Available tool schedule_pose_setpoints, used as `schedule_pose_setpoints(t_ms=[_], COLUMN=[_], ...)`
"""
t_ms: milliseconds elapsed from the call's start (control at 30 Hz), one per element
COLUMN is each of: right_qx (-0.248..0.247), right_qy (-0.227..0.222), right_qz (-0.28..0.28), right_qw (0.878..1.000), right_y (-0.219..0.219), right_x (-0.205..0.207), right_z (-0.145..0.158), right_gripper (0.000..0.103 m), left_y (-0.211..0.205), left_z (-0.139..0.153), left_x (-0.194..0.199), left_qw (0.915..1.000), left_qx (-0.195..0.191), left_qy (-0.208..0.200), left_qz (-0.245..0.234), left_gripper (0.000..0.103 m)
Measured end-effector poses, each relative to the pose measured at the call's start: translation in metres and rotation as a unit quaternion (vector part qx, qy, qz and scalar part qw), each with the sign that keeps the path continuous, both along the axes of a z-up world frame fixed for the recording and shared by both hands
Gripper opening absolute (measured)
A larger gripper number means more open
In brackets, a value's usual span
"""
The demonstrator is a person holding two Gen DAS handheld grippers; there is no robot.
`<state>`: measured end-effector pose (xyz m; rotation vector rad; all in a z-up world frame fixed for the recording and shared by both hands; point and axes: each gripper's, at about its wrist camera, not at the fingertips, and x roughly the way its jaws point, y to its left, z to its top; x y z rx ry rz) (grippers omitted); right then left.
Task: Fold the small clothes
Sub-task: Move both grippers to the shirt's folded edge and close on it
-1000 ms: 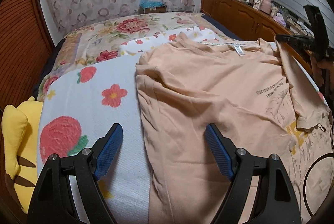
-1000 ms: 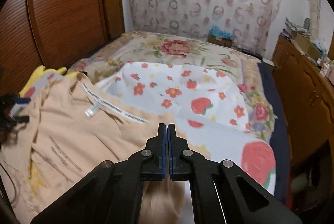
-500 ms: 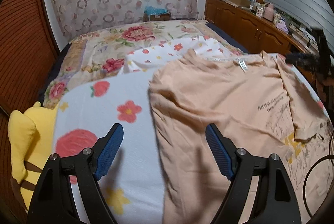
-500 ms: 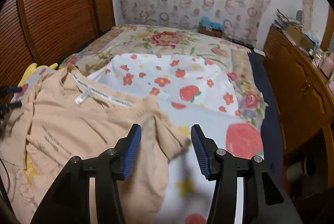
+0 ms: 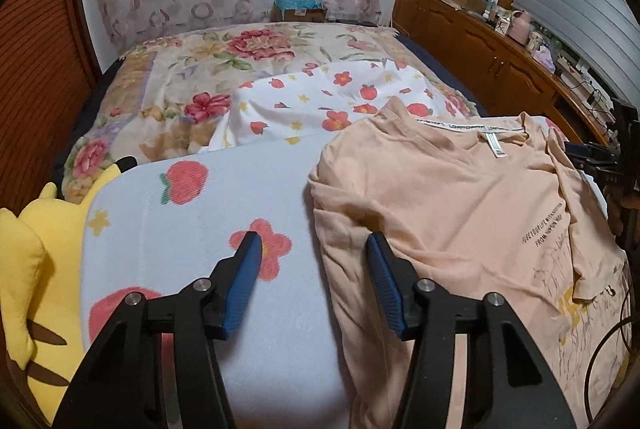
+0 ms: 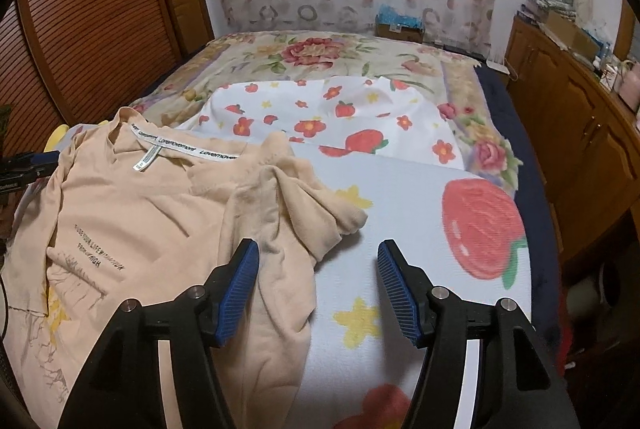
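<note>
The peach cotton T-shirt with black printed lettering [image 5: 460, 205] lies spread on the pale blue fleece blanket printed with red strawberries and flowers [image 5: 192, 221], which covers the near part of the bed; its neck label faces up and the collar points toward the floral quilt [image 5: 192, 81] further up the bed.

Left hand-held gripper [image 5: 314, 249]: released and narrowing now, its blue pads apart, hovering over the shirt's left edge. No cloth sits between the pads. A second ago the pads stood wider and the shirt's edge lay further left in this view.

Right hand-held gripper [image 6: 318, 257]: released and widening. A second ago its pads were clenched together over the shirt's right side; now they stand apart, and the rumpled right sleeve [image 6: 304, 205] lies loose on the blanket just ahead of them, with a fold of the shirt below the gap.

A yellow plush toy [image 5: 36, 261] lies beside the blanket at the left edge.
</note>
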<state>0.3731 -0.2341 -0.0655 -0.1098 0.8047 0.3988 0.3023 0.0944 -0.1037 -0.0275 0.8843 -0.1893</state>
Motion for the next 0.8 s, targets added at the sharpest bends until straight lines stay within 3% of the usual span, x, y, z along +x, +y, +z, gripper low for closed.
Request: schedule_pose_setpoints(t_ms=[267,367,400,567,633,700,767,800], right_qx=[0.009,0.014,0.014,0.000,-0.009,-0.017,-0.013,-0.015], right_qy=[0.004,0.005,0.005,0.006,0.004,0.000,0.003,0.005], right_qz=[0.011,0.015,0.016,0.028,0.032,0.041,0.054,0.051], right_qw=[1.000,1.000,1.000,1.000,0.999,0.999,0.998,0.999], right_y=[0.006,0.010,0.011,0.021,0.024,0.027,0.029,0.029], right_x=[0.009,0.014,0.015,0.019,0.020,0.020,0.018,0.016], right_z=[-0.003,-0.005,-0.006,-0.009,-0.010,-0.010,-0.007,-0.006], right_gripper=[0.064,0.064,0.064,0.064,0.064,0.047,0.015,0.011], left_y=[-0.009,-0.012,-0.013,-0.018,-0.020,-0.023,-0.028,-0.031], left_z=[0.000,0.000,0.000,0.001,0.002,0.003,0.010,0.016], left_x=[0.011,0.013,0.014,0.016,0.016,0.013,0.004,-0.003], left_qw=[0.9999,0.9999,0.9998,0.9995,0.9993,0.9989,0.9986,0.9983], left_qx=[0.008,0.008,0.007,0.013,0.008,-0.002,0.000,0.004], left_qy=[0.002,0.000,0.000,0.001,0.001,0.004,-0.010,-0.021], left_qz=[-0.009,-0.015,-0.018,-0.030,-0.036,-0.047,-0.052,-0.054], left_gripper=[0.056,0.045,0.035,0.029,0.014,0.010,0.009,0.008])
